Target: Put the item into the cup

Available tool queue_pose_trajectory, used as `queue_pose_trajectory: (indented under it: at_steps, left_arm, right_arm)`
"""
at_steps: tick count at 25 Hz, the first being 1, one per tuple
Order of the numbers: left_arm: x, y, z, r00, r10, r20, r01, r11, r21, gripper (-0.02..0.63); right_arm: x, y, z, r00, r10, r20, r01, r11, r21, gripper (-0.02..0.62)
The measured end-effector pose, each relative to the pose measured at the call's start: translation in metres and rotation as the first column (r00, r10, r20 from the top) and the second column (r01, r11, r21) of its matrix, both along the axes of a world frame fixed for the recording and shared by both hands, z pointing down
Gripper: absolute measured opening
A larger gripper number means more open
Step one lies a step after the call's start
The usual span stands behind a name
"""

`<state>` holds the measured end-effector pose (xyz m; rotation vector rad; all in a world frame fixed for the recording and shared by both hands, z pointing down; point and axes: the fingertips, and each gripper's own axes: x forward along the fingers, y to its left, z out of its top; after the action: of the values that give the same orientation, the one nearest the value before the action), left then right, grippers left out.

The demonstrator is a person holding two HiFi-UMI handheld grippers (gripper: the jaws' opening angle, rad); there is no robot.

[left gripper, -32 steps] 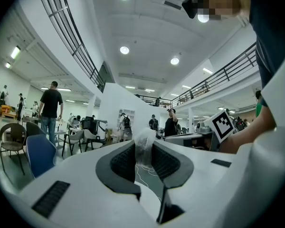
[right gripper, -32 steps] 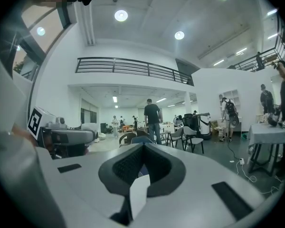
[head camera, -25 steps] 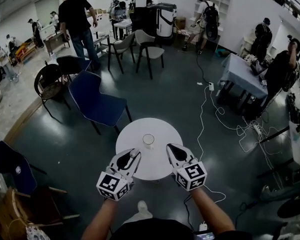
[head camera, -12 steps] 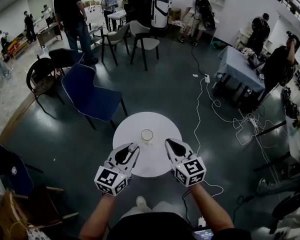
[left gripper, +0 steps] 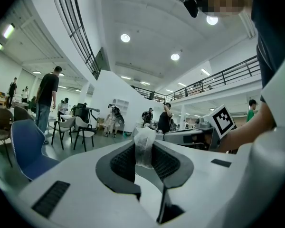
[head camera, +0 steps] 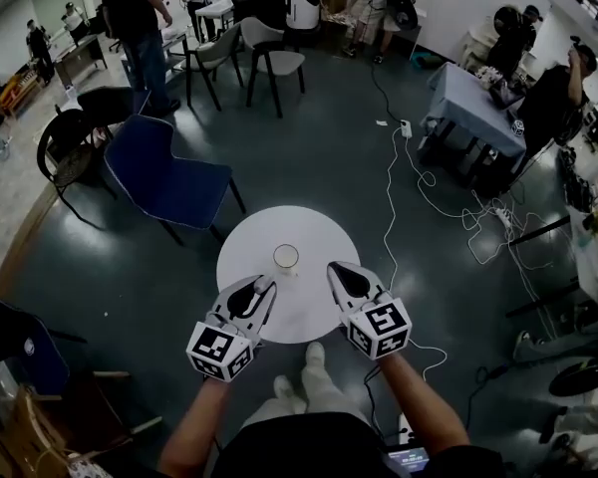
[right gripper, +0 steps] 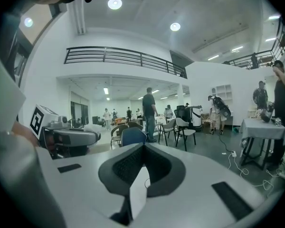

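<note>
While both grippers sit over the near edge of the round white table (head camera: 299, 225), the left gripper (left gripper: 144, 144) pinches a crumpled, translucent white item (left gripper: 143, 152) between its pads. The item's top pokes up past the jaw tips. Right gripper (right gripper: 143, 147): jaws pressed together at the tips, nothing between them. Clear cup (head camera: 286, 257) stands upright near the table's middle, just ahead of both grippers and touching neither. The item is not in the cup; it is held on the cup's near left side. Blue chair (head camera: 167, 175) beyond the table, left. White cable (head camera: 391, 217) trails on the floor, right.
</note>
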<state>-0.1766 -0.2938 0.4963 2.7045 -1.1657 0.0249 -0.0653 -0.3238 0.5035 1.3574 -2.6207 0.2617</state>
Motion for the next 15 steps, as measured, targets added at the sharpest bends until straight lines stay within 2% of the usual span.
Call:
queue_pose_trajectory:
  at_steps: [9,15]
  left_arm:
    - [0.013,-0.047,0.04,0.997,0.0,0.077,0.003,1.0,-0.03,0.087]
    - [0.028,-0.088,0.071,0.996,-0.014,0.09,0.021,0.997,-0.071,0.087]
  right_arm:
    - [0.013,-0.047,0.041,1.0,-0.02,-0.005,0.019,0.999,-0.048,0.015]
    - [0.031,-0.084,0.073,1.0,-0.022,0.004,0.022,0.995,-0.092,0.015]
